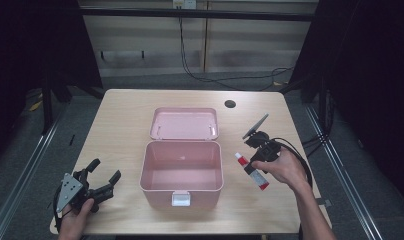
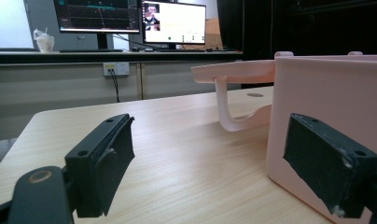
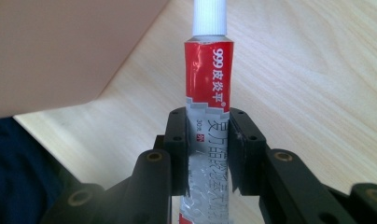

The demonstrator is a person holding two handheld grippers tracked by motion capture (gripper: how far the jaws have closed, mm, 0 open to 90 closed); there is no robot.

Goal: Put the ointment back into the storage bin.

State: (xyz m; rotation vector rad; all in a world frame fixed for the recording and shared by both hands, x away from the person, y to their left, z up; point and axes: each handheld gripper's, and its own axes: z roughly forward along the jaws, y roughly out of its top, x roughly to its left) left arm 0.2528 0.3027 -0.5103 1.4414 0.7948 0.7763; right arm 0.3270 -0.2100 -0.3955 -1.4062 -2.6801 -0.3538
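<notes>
Red-and-silver ointment tube (image 3: 207,116), white cap, clamped in right claw (image 3: 207,154), right of open pink box (image 1: 182,172).

The table (image 1: 125,125) looks like pale wood-grain laminate, smooth and pretty matt. The pink box (image 1: 182,170) is smooth plastic with a soft sheen, and the tube (image 3: 208,93) is crinkly, shiny foil with a ribbed white plastic cap. Both grippers' jaws look like matt black plastic, pads (image 2: 326,158) a bit scuffed.

The left gripper (image 1: 104,177) is held low at seven o'clock, jaws spread wide and aimed toward one o'clock. The right gripper (image 1: 253,161) is raised at three o'clock, jaws clamped together.
</notes>
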